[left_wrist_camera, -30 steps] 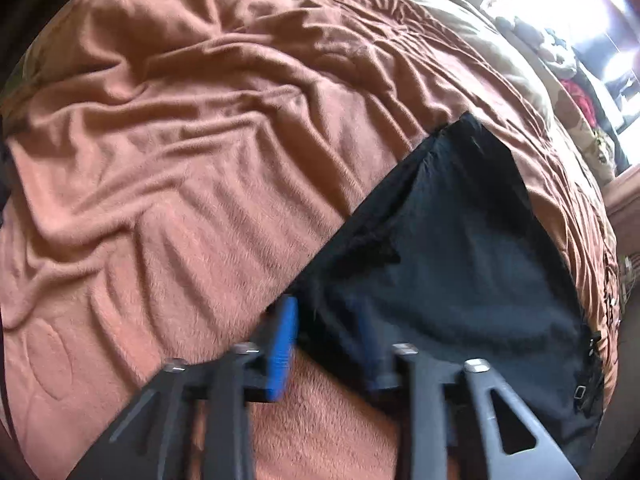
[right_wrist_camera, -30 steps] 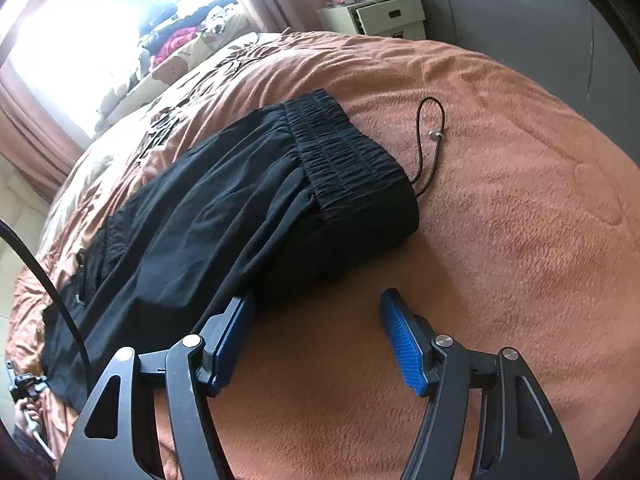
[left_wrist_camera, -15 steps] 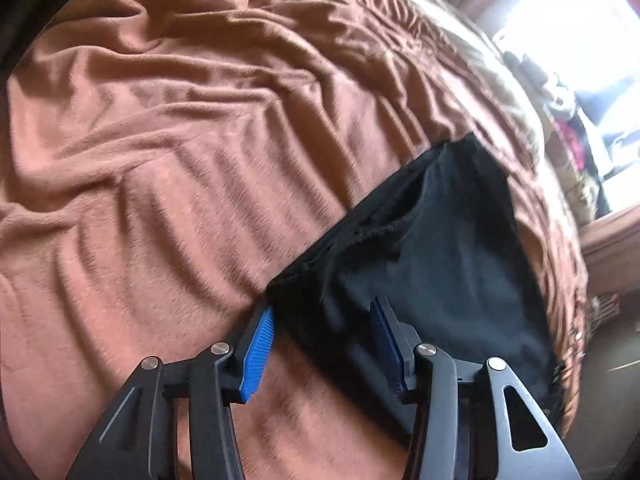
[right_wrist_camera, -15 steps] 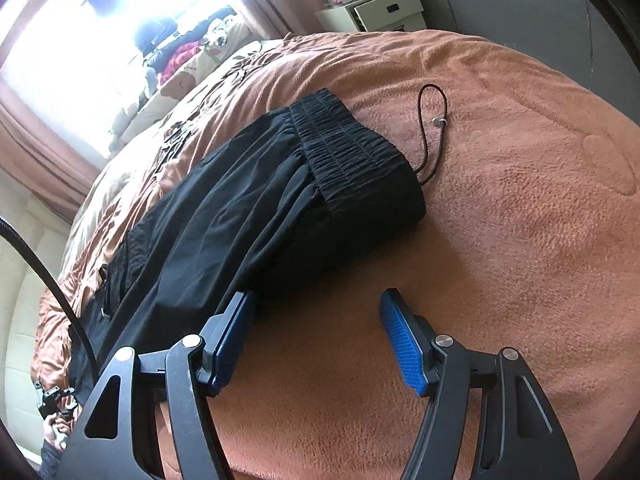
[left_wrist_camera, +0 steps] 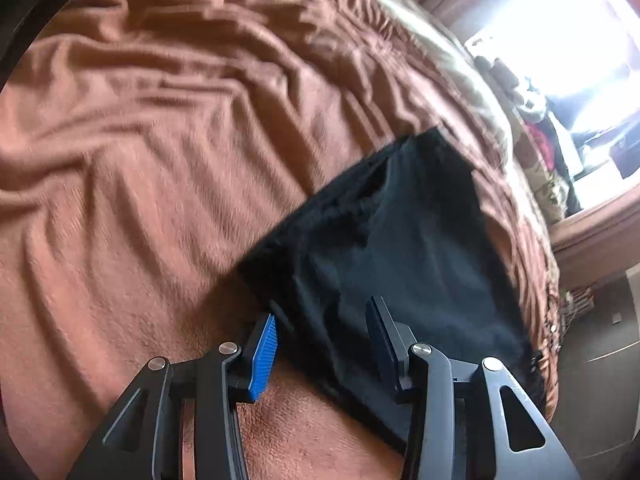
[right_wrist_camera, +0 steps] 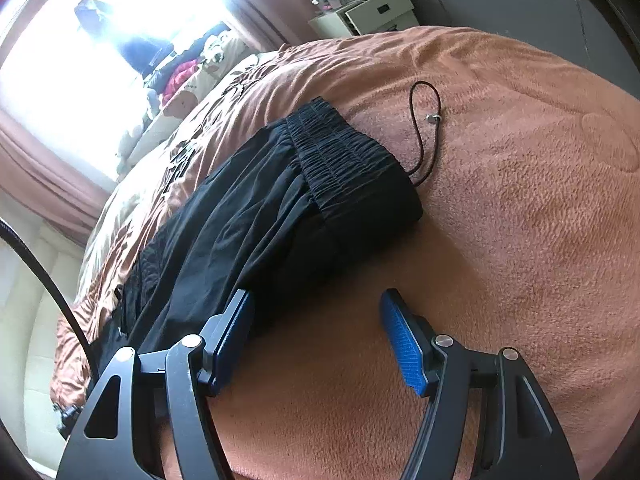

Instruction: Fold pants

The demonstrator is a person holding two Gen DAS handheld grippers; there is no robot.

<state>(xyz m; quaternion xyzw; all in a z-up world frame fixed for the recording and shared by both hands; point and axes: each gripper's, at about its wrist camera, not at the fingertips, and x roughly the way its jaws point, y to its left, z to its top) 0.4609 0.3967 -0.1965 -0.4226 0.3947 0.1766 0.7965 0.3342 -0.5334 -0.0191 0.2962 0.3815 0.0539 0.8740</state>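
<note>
Left tongs [left_wrist_camera: 322, 332] just closing astride pants [left_wrist_camera: 400, 264] hem, not gripping

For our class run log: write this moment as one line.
pants: flat on blanket | left tool: open, straddling hem | right tool: open, empty

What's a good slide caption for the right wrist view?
Open right gripper hovering beside black pants on an orange blanket.

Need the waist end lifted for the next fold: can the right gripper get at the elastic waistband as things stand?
Probably yes. The right gripper is open, and nothing lies on the blanket between it and the waistband. The drawcord loops just beyond, so it could get caught.
</note>
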